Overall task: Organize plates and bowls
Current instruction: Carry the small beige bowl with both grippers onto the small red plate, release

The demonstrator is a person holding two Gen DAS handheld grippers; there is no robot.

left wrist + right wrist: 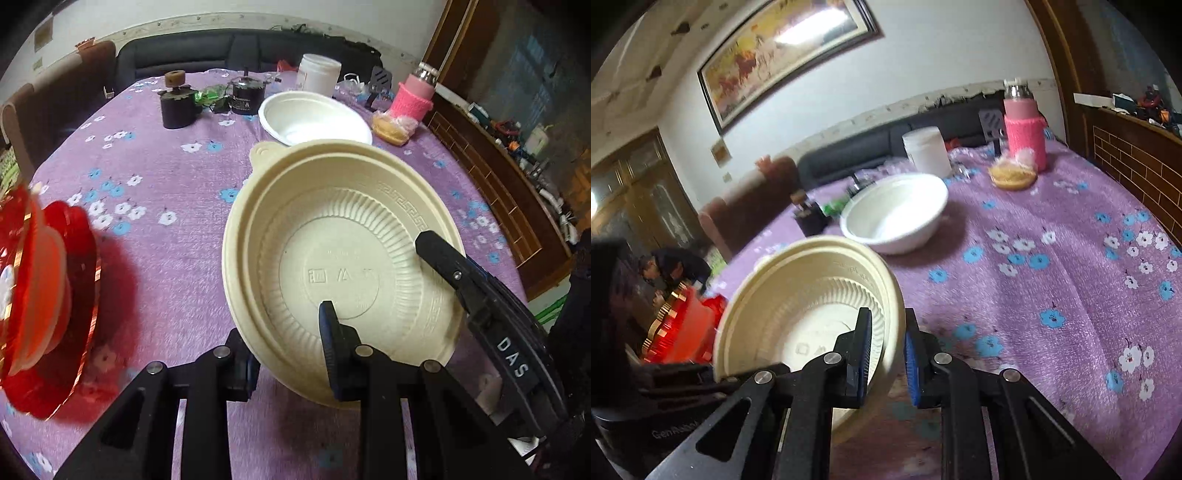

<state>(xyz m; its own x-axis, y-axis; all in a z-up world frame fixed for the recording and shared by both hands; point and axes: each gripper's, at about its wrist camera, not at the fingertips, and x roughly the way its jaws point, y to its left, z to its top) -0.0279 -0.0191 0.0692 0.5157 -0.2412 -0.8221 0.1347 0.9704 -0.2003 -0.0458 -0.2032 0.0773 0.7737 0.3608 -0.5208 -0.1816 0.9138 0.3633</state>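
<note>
A cream ribbed bowl (pixel 343 258) is held tilted above the purple flowered table (pixel 166 173). My left gripper (pixel 288 347) is shut on its near rim, one finger inside, one outside. My right gripper (pixel 886 350) straddles the bowl's (pixel 805 306) right rim, one finger (pixel 862 347) inside and the other outside with a small gap; it shows in the left wrist view as a black finger (pixel 443 258). A white bowl (pixel 314 118) stands farther back (pixel 894 214). A stack of red and orange dishes (pixel 40 295) sits at the left (pixel 687 325).
Along the far edge stand two black pots (pixel 177 103), a white jar (pixel 319 72), a pink-sleeved flask (pixel 413 96) and a bag of yellow food (pixel 391 129). A dark sofa (pixel 240 48) and a chair (pixel 55 110) lie beyond. A wooden cabinet (pixel 517 192) runs along the right.
</note>
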